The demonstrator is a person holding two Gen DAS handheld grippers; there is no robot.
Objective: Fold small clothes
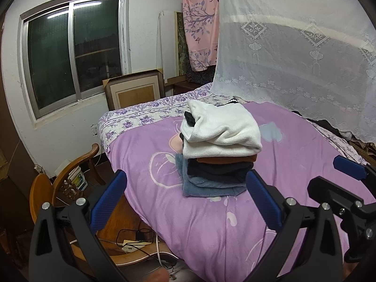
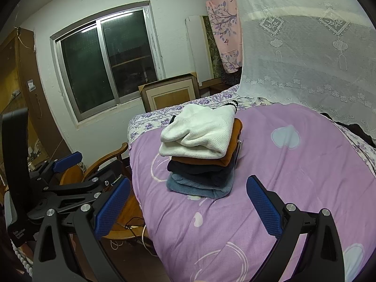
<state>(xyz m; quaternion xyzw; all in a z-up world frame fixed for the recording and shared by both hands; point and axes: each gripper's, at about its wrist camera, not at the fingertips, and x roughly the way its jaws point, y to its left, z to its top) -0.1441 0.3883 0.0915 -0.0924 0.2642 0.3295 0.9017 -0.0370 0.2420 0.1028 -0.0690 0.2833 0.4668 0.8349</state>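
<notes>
The left gripper (image 1: pixel 185 189), black-framed with blue textured pads, is held above the near edge of the bed, its fingers spread wide apart with nothing between them. The right gripper (image 2: pixel 188 195), of the same build, is likewise spread wide and empty. In the right wrist view, small white lettering is seen on a black housing (image 2: pixel 17 231) at lower left; it appears to read "Data Acquisition System", though the print is tiny. A white plastic tub (image 1: pixel 78 178) with a green label is noted by the chair, its wording too small to read.

The stack of folded small clothes (image 1: pixel 218 150) is set on the lilac fleece blanket (image 1: pixel 188 223), ahead of both grippers and apart from them; in the left wrist view its lowest layer lies just beyond the right-hand pad. Four layers are counted from the top: a white knitted garment (image 1: pixel 223 129), loosely folded with a dark piece tucked at its left end; a rust-brown piece (image 2: pixel 235 131); a black or navy piece (image 1: pixel 218 170); a blue-grey fleece piece (image 1: pixel 206 188) at the bottom. The edges are roughly aligned.

A white lace curtain (image 1: pixel 293 47) is hung beyond the bed, and a brown wooden chair (image 1: pixel 65 176) is stood beside it.
</notes>
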